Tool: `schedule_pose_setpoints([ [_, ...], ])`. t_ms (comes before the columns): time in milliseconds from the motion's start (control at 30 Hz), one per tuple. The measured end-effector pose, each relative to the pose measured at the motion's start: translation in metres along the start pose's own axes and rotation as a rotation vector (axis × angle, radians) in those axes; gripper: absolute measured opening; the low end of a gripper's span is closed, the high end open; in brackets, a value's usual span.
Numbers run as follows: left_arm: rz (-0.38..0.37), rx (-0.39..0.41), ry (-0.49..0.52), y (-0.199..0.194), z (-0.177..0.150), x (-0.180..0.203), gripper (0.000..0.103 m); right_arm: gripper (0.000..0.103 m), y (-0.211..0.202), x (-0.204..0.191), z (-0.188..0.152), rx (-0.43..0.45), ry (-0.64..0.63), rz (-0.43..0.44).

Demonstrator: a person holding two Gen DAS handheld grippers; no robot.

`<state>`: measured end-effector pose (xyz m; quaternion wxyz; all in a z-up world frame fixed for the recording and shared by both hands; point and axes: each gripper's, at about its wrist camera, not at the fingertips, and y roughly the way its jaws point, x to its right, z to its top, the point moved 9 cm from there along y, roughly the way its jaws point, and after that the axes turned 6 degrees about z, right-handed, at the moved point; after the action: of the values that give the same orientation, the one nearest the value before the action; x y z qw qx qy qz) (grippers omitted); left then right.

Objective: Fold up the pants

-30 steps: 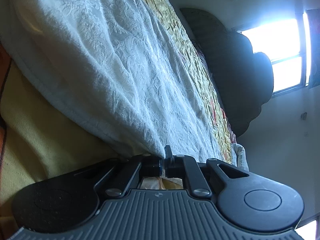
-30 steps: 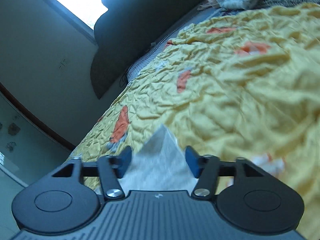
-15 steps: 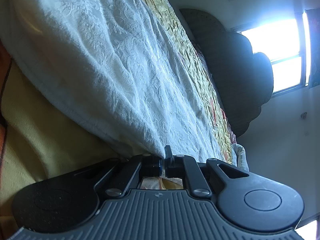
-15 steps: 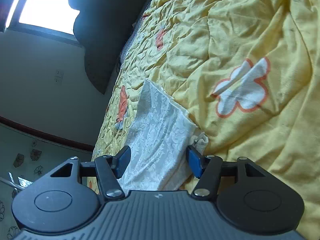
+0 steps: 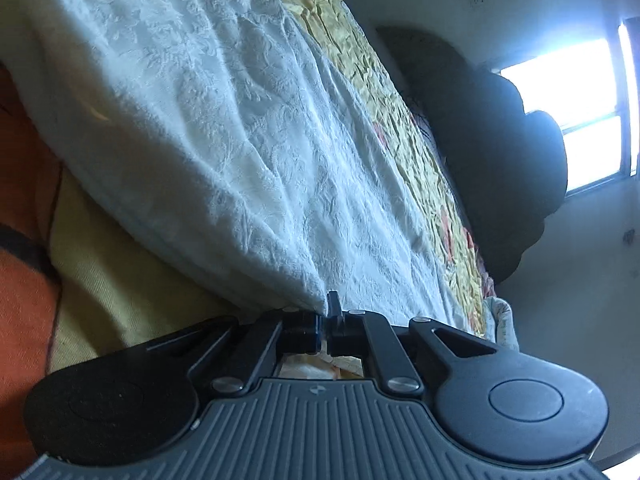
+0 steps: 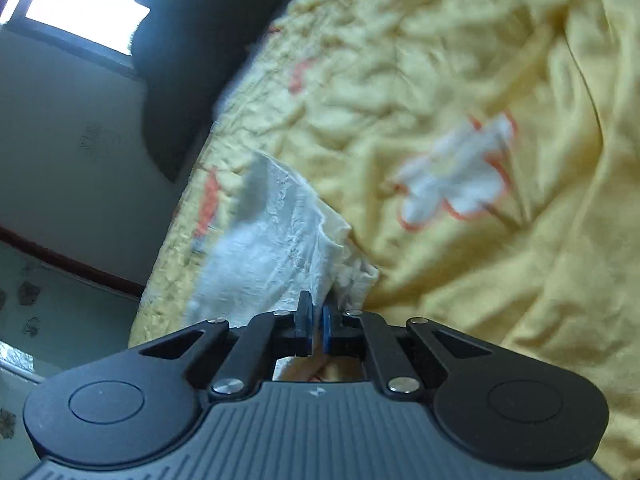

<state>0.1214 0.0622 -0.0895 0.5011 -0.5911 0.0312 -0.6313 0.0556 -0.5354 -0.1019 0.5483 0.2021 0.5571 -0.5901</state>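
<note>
Pants [image 5: 224,152] of white, thin fabric with a raised woven pattern lie spread over the wrinkled yellow bedsheet with orange and white flowers [image 5: 372,64], and they stretch away up and to the left from your left gripper [image 5: 325,316]. Your left gripper is closed, and its black jaws pinch a corner of this white fabric right at their tips. To the left of that gripper, under the hem, you see a part of the yellow sheet and an orange patch. Behind the bed, to the right of this gripper, stands a dark headboard [image 5: 492,148] against a bright window [image 5: 572,120].

Your right gripper [image 6: 316,320] has just been closing, and its blue pads [image 6: 326,326] now clamp the bunched end of the white pants, which rises from the tips up and to the left. To the right of this gripper the yellow sheet lies in folds with one white flower [image 6: 456,176] on it; this view is blurred.
</note>
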Motion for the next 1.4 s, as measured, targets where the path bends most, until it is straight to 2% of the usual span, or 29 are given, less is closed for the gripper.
schedule_pose_setpoints([
  [67, 0.016, -0.002, 0.018, 0.0, 0.001, 0.002, 0.013, 0.005, -0.002, 0.001, 0.002, 0.009, 0.02, 0.012],
  [200, -0.018, -0.036, -0.021, -0.015, 0.002, 0.0, 0.024, 0.006, -0.005, 0.001, 0.007, -0.016, 0.063, -0.009],
  [233, -0.012, -0.02, -0.025, -0.025, 0.004, 0.0, 0.029, 0.008, -0.01, 0.0, 0.01, 0.001, 0.074, -0.02],
  [300, -0.01, 0.034, -0.026, -0.048, 0.009, -0.005, 0.048, 0.01, -0.03, -0.009, 0.019, 0.095, 0.038, -0.059],
  [367, 0.001, 0.09, -0.053, -0.068, 0.017, -0.014, 0.052, 0.013, -0.048, -0.025, 0.023, 0.182, -0.043, -0.086],
  [400, 0.027, 0.12, -0.082, -0.077, 0.023, -0.023, 0.062, 0.013, -0.049, -0.037, 0.019, 0.188, -0.091, -0.073],
  [467, 0.07, 0.182, -0.151, -0.093, 0.034, -0.043, 0.069, 0.013, -0.036, -0.066, 0.002, 0.132, -0.17, -0.022],
  [600, 0.118, 0.28, -0.31, -0.12, 0.058, -0.079, 0.07, 0.03, 0.02, -0.122, -0.066, -0.093, -0.336, 0.05],
  [633, 0.127, 0.298, -0.338, -0.124, 0.063, -0.085, 0.07, 0.031, 0.032, -0.131, -0.083, -0.138, -0.37, 0.063],
  [800, 0.172, 0.387, -0.378, -0.137, 0.091, -0.101, 0.071, 0.031, 0.075, -0.147, -0.133, -0.264, -0.407, 0.088],
  [867, 0.19, 0.442, -0.367, -0.141, 0.103, -0.106, 0.069, 0.031, 0.083, -0.14, -0.141, -0.285, -0.397, 0.067],
  [933, 0.214, 0.484, -0.348, -0.141, 0.112, -0.111, 0.058, 0.031, 0.088, -0.129, -0.146, -0.304, -0.379, 0.036],
  [967, 0.238, 0.494, -0.333, -0.141, 0.115, -0.115, 0.026, 0.031, 0.088, -0.122, -0.148, -0.31, -0.364, 0.036],
  [1000, 0.276, 0.487, -0.322, -0.141, 0.117, -0.12, 0.007, 0.031, 0.089, -0.118, -0.149, -0.308, -0.354, 0.048],
  [1033, 0.268, 0.481, -0.323, -0.141, 0.117, -0.122, 0.007, 0.03, 0.088, -0.116, -0.149, -0.305, -0.343, 0.061],
  [1100, 0.266, 0.515, -0.316, -0.156, 0.117, -0.119, 0.007, 0.03, 0.085, -0.111, -0.147, -0.308, -0.294, 0.084],
  [1167, 0.26, 0.568, -0.21, -0.176, 0.122, -0.105, 0.007, 0.03, 0.084, -0.108, -0.146, -0.317, -0.257, 0.098],
  [1200, 0.284, 0.571, -0.143, -0.176, 0.122, -0.101, 0.007, 0.03, 0.084, -0.107, -0.146, -0.32, -0.249, 0.103],
  [1233, 0.321, 0.551, -0.11, -0.17, 0.122, -0.106, 0.007, 0.03, 0.083, -0.107, -0.146, -0.32, -0.251, 0.107],
  [1267, 0.352, 0.512, -0.136, -0.161, 0.119, -0.12, 0.007, 0.03, 0.083, -0.108, -0.147, -0.318, -0.257, 0.109],
  [1300, 0.349, 0.487, -0.179, -0.154, 0.115, -0.131, 0.008, 0.03, 0.083, -0.108, -0.147, -0.317, -0.26, 0.111],
  [1333, 0.337, 0.504, -0.172, -0.155, 0.115, -0.132, 0.008, 0.03, 0.083, -0.108, -0.148, -0.316, -0.261, 0.111],
  [1400, 0.373, 0.516, -0.102, -0.159, 0.116, -0.122, 0.008, 0.03, 0.084, -0.11, -0.148, -0.317, -0.265, 0.105],
])
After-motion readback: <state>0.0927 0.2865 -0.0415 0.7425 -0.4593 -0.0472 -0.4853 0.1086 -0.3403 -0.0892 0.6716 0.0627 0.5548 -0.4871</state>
